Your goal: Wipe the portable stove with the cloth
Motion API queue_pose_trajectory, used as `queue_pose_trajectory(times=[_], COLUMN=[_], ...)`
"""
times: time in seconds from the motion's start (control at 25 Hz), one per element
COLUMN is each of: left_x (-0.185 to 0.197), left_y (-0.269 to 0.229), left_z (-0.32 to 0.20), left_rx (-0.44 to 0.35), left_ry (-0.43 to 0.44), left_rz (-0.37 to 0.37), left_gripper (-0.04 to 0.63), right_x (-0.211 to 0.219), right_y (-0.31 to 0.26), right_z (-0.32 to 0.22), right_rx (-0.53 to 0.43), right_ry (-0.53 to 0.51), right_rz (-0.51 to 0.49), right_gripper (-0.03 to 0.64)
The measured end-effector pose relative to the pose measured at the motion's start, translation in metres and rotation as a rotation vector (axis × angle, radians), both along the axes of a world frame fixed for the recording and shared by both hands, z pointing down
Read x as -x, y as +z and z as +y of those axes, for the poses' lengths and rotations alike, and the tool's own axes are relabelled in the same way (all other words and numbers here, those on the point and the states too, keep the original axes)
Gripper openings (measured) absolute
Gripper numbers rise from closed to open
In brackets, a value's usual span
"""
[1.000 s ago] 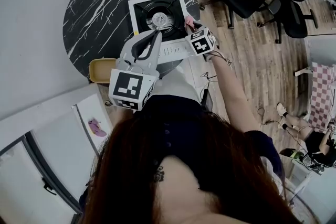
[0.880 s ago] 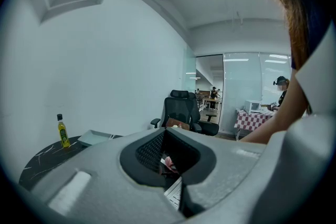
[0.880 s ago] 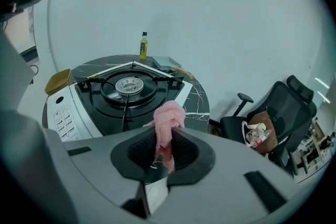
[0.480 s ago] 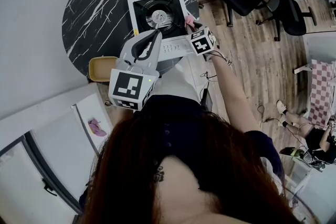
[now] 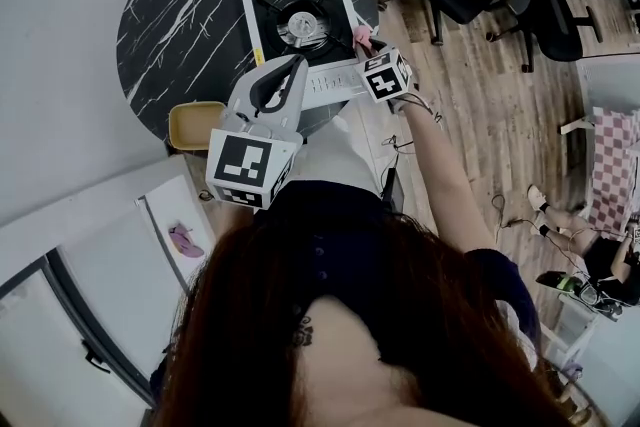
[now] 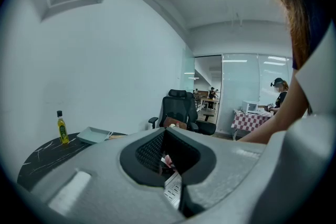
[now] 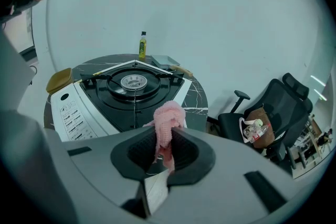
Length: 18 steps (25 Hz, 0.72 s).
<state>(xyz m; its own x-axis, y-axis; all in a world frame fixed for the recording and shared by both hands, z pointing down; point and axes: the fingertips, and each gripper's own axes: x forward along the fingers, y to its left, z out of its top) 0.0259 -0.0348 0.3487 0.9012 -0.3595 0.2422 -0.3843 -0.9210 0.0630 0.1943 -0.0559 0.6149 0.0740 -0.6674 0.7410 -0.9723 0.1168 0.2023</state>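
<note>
The round black marble bench (image 5: 170, 25) carries the portable stove (image 5: 262, 3) at its right edge. The stove's white control panel (image 7: 79, 110) faces me, and its black cooking well lies behind the panel.

My left gripper (image 5: 297, 67) hovers over the near left corner of the stove. Its fingers are pressed together on nothing; through the gap behind the tips I see only the panel and a scrap of pink beyond.

My right gripper (image 7: 167, 139) sits at the stove's near right corner. Its fingers are pinched narrow on the pink cloth (image 7: 169, 118), which bulges out past the tips in a tight wad. I cannot tell whether that wad is touching the stove rim yet or hanging just above it.

To wipe well, I judge that I should tilt the right gripper down so the wad meets the surface, not the hard fingertips. I would then drag it in overlapping strokes along the white rim and across the panel before working into the well.

The burner head (image 7: 135, 81) and the pan supports around it will likely snag a bunched cloth. I would go round them with light pressure, not straight across.

The stove looks light enough to slide on polished stone. Resting the closed left fingers on its near left corner should steady it while the right hand scrubs.

The grip on the cloth is small, so I would keep the strokes short to avoid pulling it free.
</note>
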Motion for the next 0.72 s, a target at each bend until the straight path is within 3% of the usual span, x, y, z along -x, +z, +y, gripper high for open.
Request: queue_pose_trajectory(times=[0.72], left_x=[0.015], left_y=[0.001], left_z=[0.019], left_rx=[-0.006], left_ry=[0.014], left_rz=[0.018], left_gripper=[0.012], right_x=[0.008], right_y=[0.0], right_z=[0.019], right_rx=[0.0], right_ry=[0.017], right_rz=[0.017], right_gripper=[0.058])
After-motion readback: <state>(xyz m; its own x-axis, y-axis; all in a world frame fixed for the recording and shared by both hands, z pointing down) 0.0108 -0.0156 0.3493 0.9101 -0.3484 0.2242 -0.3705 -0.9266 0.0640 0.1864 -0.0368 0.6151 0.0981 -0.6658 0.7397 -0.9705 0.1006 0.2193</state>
